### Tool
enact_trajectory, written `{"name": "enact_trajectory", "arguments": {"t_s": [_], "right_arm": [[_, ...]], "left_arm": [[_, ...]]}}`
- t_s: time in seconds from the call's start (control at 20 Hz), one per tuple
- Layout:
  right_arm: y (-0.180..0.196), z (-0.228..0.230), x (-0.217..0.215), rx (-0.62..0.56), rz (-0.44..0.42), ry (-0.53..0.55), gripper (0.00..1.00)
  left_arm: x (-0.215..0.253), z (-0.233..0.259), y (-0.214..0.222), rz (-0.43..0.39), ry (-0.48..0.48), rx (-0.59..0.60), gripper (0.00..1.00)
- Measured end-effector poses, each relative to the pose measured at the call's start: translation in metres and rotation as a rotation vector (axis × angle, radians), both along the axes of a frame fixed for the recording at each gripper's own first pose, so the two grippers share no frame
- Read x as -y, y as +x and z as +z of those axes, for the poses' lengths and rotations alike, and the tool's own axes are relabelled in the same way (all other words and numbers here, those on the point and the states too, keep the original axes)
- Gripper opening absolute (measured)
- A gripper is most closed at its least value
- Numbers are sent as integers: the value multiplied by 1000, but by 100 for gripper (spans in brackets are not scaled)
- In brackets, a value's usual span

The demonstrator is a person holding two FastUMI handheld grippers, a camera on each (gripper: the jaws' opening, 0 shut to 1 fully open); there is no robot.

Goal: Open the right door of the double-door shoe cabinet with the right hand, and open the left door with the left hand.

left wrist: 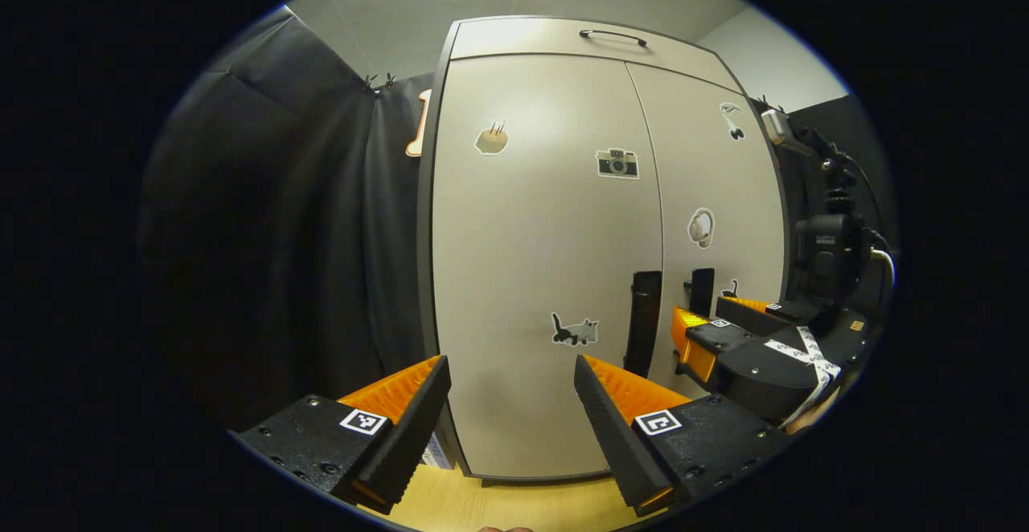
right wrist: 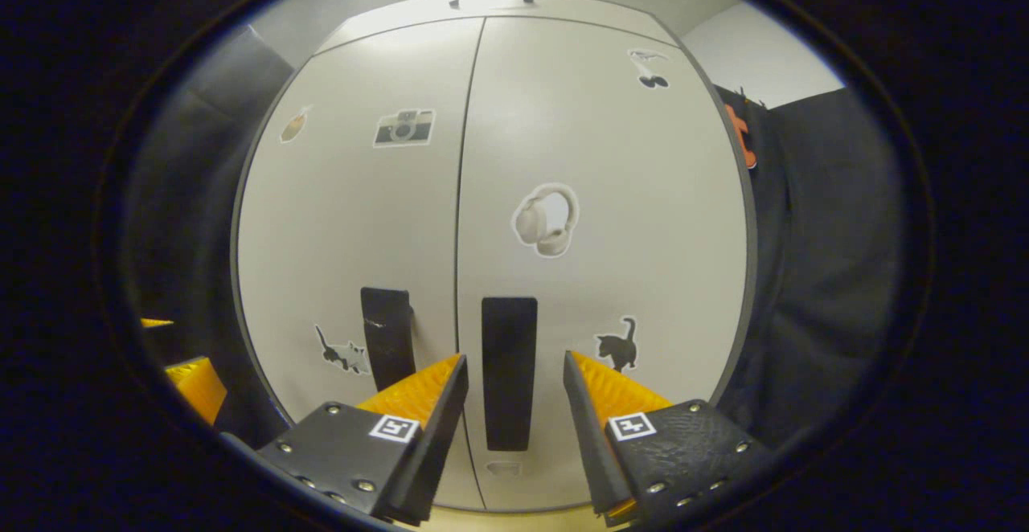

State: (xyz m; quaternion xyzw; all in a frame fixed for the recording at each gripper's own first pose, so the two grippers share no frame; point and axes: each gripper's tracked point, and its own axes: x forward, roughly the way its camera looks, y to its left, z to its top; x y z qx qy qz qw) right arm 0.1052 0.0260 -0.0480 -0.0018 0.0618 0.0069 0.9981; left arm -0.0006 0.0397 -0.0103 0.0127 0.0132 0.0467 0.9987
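Observation:
The light grey shoe cabinet has both doors shut. Seen from the left gripper view, the left door (left wrist: pixel 539 259) faces me with its black vertical handle (left wrist: pixel 643 323) near the seam. My left gripper (left wrist: pixel 510 403) is open, short of that door and left of the handle. My right gripper (left wrist: pixel 715 319) sits by the right door's handle (left wrist: pixel 702 291). In the right gripper view, my right gripper (right wrist: pixel 510 387) is open, with the right door's black handle (right wrist: pixel 509 371) standing between its orange fingers. The right door (right wrist: pixel 611 194) and the left handle (right wrist: pixel 387 339) also show there.
A shallow top compartment with a black bar handle (left wrist: pixel 612 35) runs above the doors. Black curtain (left wrist: pixel 305 235) hangs left of the cabinet and more curtain (right wrist: pixel 820 275) to its right. Light wood floor (left wrist: pixel 482 508) lies below. Orange parts of my left gripper (right wrist: pixel 193 387) show at the left edge.

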Motion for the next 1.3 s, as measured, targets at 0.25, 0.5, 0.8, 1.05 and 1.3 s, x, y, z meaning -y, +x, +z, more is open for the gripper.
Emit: {"name": "enact_trajectory", "arguments": {"t_s": [0.25,0.5,0.8,1.05,1.3], "right_arm": [[13,-15,-7,-50,13,14,46],[13,-12,-6,-45,8,15,32],[-1,-8,-1,-34,18,23,25],[-14,-7,6,-37,31,39,25],[-24,-4,14,-33,24,26,25]], "left_arm": [[-11,-8,-4,31,-5,-21,96],[-18,-11,-9,52,-11,-31,96],[-14,-16,-10,56,-12,-45,96],[-4,-17,-15,38,-16,-46,96],[6,-19,-20,25,-8,-52,96]]}}
